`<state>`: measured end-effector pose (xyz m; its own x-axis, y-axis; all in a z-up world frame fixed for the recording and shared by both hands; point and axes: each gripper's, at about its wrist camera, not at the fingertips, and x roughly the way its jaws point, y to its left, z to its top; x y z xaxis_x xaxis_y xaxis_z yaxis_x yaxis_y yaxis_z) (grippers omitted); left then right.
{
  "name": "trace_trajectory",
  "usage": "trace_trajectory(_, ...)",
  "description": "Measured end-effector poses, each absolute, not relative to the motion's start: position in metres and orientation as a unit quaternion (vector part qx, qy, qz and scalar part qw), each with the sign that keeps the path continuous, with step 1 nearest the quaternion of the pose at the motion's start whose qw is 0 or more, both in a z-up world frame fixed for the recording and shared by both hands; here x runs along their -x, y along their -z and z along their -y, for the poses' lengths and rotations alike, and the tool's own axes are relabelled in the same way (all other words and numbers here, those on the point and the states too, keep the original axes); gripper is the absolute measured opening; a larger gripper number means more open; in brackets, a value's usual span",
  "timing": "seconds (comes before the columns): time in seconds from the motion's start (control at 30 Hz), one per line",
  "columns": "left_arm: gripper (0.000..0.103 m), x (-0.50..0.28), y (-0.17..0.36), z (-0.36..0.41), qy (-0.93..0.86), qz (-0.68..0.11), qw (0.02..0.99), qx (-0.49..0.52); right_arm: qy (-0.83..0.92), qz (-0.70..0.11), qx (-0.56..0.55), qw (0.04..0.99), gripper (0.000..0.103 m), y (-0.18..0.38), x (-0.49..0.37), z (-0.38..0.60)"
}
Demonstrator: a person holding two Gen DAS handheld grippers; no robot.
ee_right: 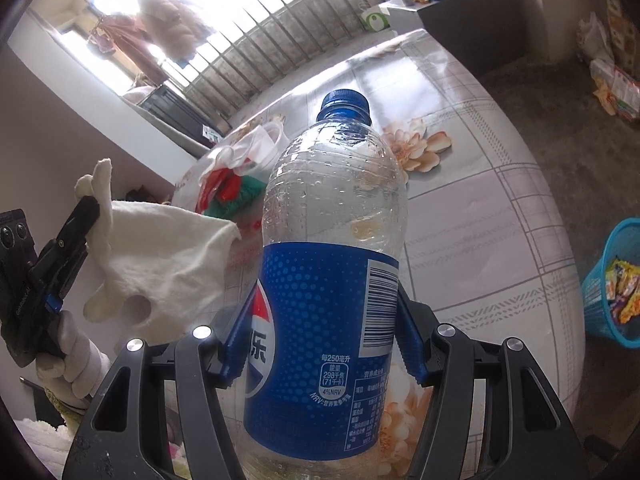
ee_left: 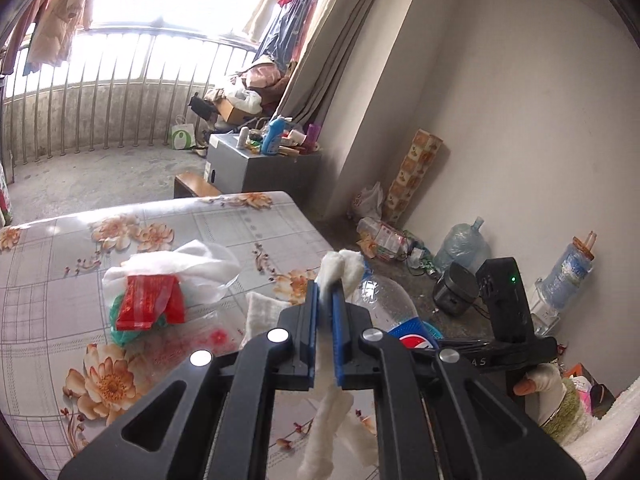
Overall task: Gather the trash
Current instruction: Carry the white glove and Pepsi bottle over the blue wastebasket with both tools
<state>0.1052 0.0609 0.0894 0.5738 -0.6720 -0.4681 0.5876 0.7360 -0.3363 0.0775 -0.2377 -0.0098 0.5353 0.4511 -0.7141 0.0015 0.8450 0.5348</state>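
My left gripper [ee_left: 326, 288] is shut on a white crumpled cloth [ee_left: 342, 266], whose ends hang out above and below the blue pads. From the right wrist view the same gripper [ee_right: 86, 208] holds the cloth [ee_right: 160, 248] up at the left, clear of the table. My right gripper [ee_right: 324, 308] is shut on an empty Pepsi bottle [ee_right: 332, 280], with the pads pressing on its blue label and its blue cap pointing away. The bottle [ee_left: 384, 300] shows just right of the left fingers. A pile of red and green wrappers and white tissue [ee_left: 152, 300] lies on the floral table [ee_left: 60, 280].
A blue mesh basket [ee_right: 616, 280] holding colourful wrappers stands on the floor right of the table [ee_right: 500, 208]. Along the wall are a water jug [ee_left: 464, 244], bottles and bags. A grey cabinet [ee_left: 260, 168] with clutter stands beyond the table's far edge. Gloved hands [ee_right: 72, 360] hold both grippers.
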Motion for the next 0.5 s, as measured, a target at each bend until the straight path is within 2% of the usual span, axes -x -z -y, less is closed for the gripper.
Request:
trace_trajectory(0.27, 0.006, -0.107, -0.14, 0.013, 0.448, -0.261, 0.853, 0.057, -0.051, -0.401, -0.281, 0.871, 0.058, -0.014, -0.03, 0.317)
trace_trajectory(0.5, 0.006, -0.126, -0.149, 0.142, 0.549, -0.291, 0.783, 0.025, 0.084, -0.369, -0.336, 0.862, 0.058, 0.001, 0.043, 0.412)
